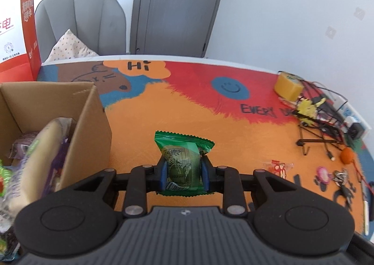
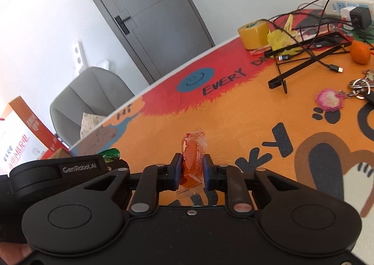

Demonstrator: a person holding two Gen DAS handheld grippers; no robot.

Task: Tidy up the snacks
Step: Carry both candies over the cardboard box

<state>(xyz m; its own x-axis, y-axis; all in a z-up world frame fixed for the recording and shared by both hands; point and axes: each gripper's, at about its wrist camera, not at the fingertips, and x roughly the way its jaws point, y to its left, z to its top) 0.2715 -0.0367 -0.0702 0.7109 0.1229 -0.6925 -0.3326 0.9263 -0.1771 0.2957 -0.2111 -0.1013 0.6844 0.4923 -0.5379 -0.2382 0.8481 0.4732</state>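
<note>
My left gripper [image 1: 184,162] is shut on a green snack packet [image 1: 184,143], which stands upright between the blue pads above the orange table mat [image 1: 145,120]. To its left is an open cardboard box [image 1: 91,111] holding several wrapped snacks [image 1: 39,155]. My right gripper [image 2: 192,160] is shut on a small snack in a clear orange-red wrapper [image 2: 192,146], held edge-on over the mat [image 2: 233,113]. In the right wrist view the left gripper's housing [image 2: 70,169] sits at the left, with the green packet's tip [image 2: 112,154] showing behind it.
At the table's far right lie a yellow tape roll [image 1: 287,88], tangled cables with a black stand [image 1: 322,125], an orange fruit [image 1: 348,156] and keys with a pink charm [image 1: 323,174]. A small red and clear packet [image 1: 278,168] shows nearby. A grey chair [image 1: 81,22] and a red-white bag [image 1: 16,19] stand behind.
</note>
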